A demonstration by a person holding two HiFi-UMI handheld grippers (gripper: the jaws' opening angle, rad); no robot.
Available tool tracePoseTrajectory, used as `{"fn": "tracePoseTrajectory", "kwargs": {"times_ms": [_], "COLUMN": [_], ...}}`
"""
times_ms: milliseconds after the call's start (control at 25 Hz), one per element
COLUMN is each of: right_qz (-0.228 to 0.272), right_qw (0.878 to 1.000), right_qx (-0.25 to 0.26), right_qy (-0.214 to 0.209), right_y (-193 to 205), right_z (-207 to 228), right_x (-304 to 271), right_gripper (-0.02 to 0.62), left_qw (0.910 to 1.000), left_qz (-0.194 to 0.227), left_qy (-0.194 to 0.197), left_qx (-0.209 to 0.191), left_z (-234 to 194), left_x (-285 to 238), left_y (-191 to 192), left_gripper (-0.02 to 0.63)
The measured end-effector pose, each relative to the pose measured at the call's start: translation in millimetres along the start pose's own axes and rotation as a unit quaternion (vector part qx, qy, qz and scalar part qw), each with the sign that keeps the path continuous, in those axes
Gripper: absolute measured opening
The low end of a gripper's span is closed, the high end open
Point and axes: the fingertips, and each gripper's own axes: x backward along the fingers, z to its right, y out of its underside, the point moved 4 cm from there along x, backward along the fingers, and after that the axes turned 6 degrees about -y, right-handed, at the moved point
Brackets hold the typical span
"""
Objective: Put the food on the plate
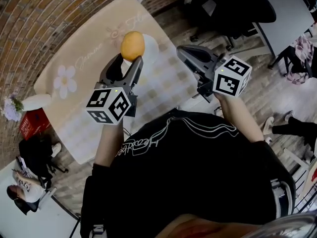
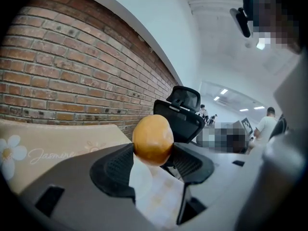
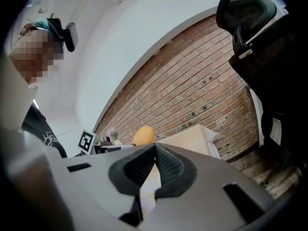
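Your left tongs (image 2: 153, 154) are spread wide and clamp a round, golden-orange piece of food (image 2: 152, 139) between their pad tips, lifted off the tabletop (image 1: 89, 51). A white plate (image 1: 152, 47) lies on the cloth-covered tabletop below and just beyond those tips. Your right tongs (image 3: 154, 147) are pressed together with nothing in them, off to the right of the left tongs and apart from the food.
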Motion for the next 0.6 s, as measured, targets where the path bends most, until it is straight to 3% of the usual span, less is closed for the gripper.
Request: {"fn": "tracePoseTrajectory", "kwargs": {"times_ms": [280,600], "right_qz": [-0.019,-0.032], "right_qw": [1.0,0.998], "right_qx": [-0.022,-0.044], "right_qy": [0.003,0.012], "right_y": [24.7,50.0], "right_z": [20.6,38.0], "right_x": [-8.3,-6.1], "right_gripper": [-0.003,-0.003], "left_qw": [0.9994,0.9977], "left_qz": [-0.027,-0.062], "left_qy": [-0.014,-0.028], "left_qx": [0.014,0.003], "left_z": [-17.0,-30.7], "left_x": [-21.8,-43.3], "left_y": [28.9,60.9], "left_gripper": [0.253,0.252]}}
